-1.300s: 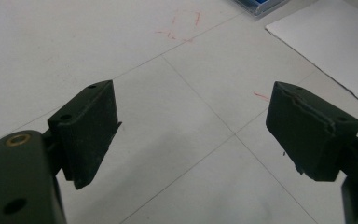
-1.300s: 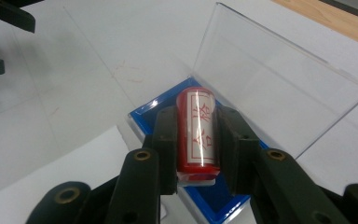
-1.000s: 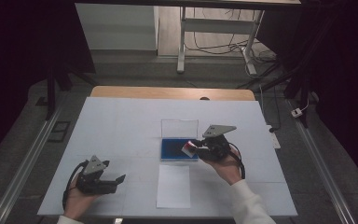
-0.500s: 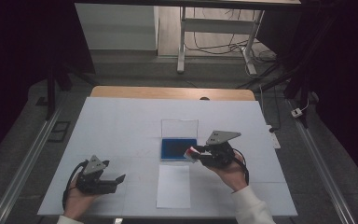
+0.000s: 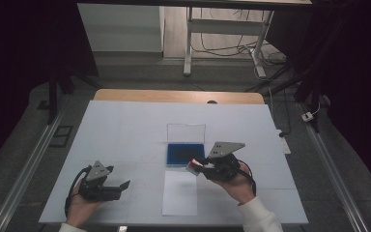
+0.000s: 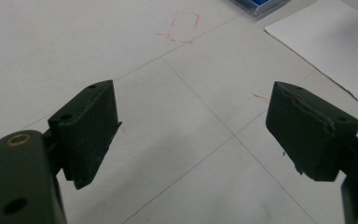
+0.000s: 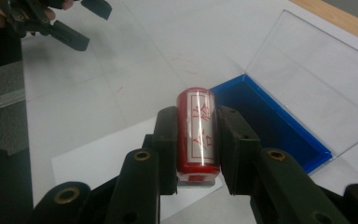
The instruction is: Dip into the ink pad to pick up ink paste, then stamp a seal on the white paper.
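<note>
A red cylindrical stamp (image 7: 198, 133) with red characters on its label sits between the jaws of my right gripper (image 7: 198, 116), which is shut on it. In the high view the right gripper (image 5: 193, 166) holds the stamp (image 5: 191, 166) by the near right corner of a blue ink pad box (image 5: 183, 153), at the far edge of a white sheet of paper (image 5: 179, 193). The box's clear lid (image 5: 186, 133) lies open behind it. My left gripper (image 5: 124, 186) rests low at the near left, jaws open and nothing between them (image 6: 191, 126).
The white table top (image 5: 125, 130) carries thin grid lines and faint red pen marks (image 6: 184, 21). A wooden strip (image 5: 178, 96) runs along its far edge. Metal rails (image 5: 24, 169) flank the table on both sides.
My right gripper has drawn the stamp back from over the blue pad toward the person, to the box's near edge. The left gripper has stayed put.
</note>
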`<move>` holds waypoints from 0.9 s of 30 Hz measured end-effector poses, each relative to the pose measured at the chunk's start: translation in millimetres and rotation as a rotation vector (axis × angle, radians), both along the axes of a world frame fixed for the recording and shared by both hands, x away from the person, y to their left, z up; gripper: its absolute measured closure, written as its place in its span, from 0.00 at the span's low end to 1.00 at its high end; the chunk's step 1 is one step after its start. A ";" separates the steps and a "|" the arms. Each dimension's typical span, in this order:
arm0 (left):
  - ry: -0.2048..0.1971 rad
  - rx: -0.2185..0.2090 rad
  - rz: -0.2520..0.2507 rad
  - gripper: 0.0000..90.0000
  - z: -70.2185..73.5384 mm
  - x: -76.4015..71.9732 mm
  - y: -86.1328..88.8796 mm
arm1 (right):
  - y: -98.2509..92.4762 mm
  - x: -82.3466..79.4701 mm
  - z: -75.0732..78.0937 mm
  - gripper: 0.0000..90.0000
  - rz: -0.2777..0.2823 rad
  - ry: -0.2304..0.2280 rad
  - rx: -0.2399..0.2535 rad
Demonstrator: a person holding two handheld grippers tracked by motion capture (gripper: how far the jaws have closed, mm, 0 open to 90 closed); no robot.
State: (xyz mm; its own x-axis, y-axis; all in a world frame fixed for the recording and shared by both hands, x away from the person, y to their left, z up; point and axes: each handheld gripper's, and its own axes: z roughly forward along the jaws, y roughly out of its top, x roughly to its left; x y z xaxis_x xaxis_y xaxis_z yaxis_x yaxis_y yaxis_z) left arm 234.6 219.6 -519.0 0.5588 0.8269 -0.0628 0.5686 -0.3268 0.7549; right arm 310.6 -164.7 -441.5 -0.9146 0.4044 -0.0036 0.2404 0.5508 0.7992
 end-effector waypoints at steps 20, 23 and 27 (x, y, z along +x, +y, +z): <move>-0.001 0.003 -0.001 0.19 0.3 0.4 -0.3 | 18.1 -14.0 -3.8 0.77 0.080 0.020 -0.041; -0.003 0.004 -0.004 0.19 0.5 0.1 -0.7 | 19.3 -14.6 -4.7 0.77 0.080 0.022 -0.047; -0.004 0.005 -0.005 0.19 0.8 0.0 -0.9 | 22.7 -14.6 -7.1 0.77 0.089 0.043 -0.052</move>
State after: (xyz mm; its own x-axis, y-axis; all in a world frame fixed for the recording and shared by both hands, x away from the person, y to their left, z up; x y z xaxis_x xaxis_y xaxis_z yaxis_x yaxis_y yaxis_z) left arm 234.7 218.7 -518.1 0.5630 0.8245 -0.0565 0.5637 -0.3331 0.7558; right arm 296.0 -142.0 -448.5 -0.9468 0.3215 0.0177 0.2221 0.6122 0.7589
